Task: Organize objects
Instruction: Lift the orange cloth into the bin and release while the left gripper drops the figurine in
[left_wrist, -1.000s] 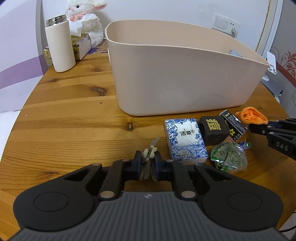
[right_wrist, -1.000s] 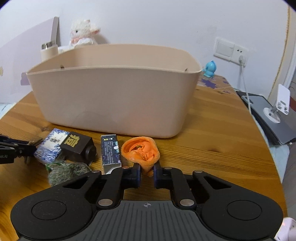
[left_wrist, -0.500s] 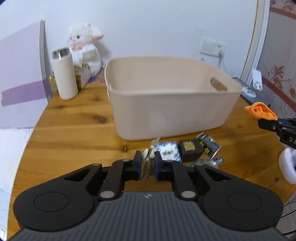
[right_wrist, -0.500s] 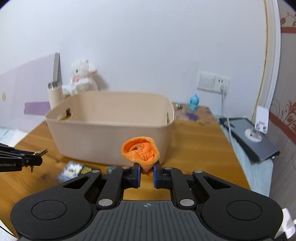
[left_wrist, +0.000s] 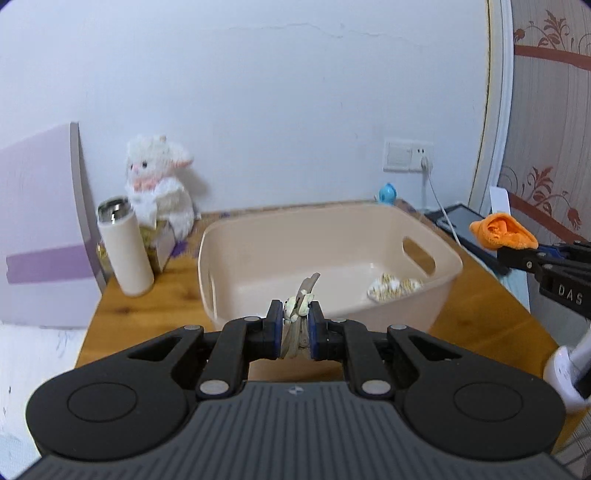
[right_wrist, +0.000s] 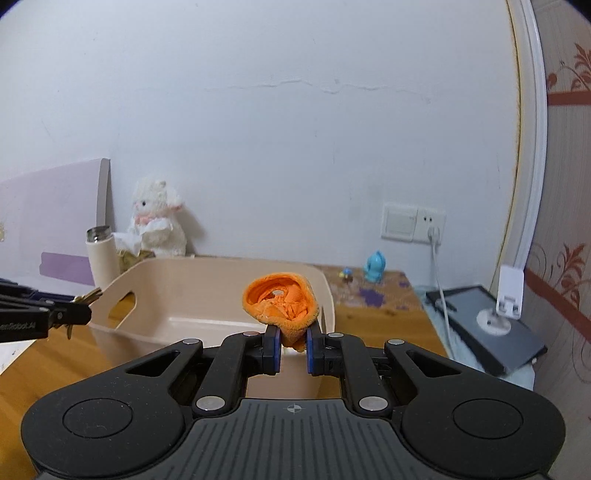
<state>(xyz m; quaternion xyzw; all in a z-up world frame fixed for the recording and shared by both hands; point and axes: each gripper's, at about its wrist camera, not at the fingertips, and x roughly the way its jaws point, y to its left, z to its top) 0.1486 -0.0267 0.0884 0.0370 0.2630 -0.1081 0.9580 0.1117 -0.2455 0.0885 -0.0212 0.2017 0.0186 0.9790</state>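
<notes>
My left gripper (left_wrist: 295, 325) is shut on a bunch of keys with a small pale charm (left_wrist: 298, 308), held high in front of the beige plastic bin (left_wrist: 332, 229). A small patterned packet (left_wrist: 393, 288) lies in the bin at its right end. My right gripper (right_wrist: 292, 349) is shut on an orange rolled cloth (right_wrist: 282, 306), held up by the bin's (right_wrist: 177, 291) right side. The cloth also shows in the left wrist view (left_wrist: 502, 230), and the keys show in the right wrist view (right_wrist: 86, 297).
A white flask (left_wrist: 123, 251), a white plush lamb (left_wrist: 157, 184) and a gold box stand at the back left of the wooden table (left_wrist: 476, 317). A tablet (right_wrist: 487, 325), a phone stand, a blue figurine (right_wrist: 375, 266) and a plugged-in cable are at the right.
Both grippers have risen well above the table with their loads. The bin's inside now shows, and the boxes and green packet on the table have dropped out of view.
</notes>
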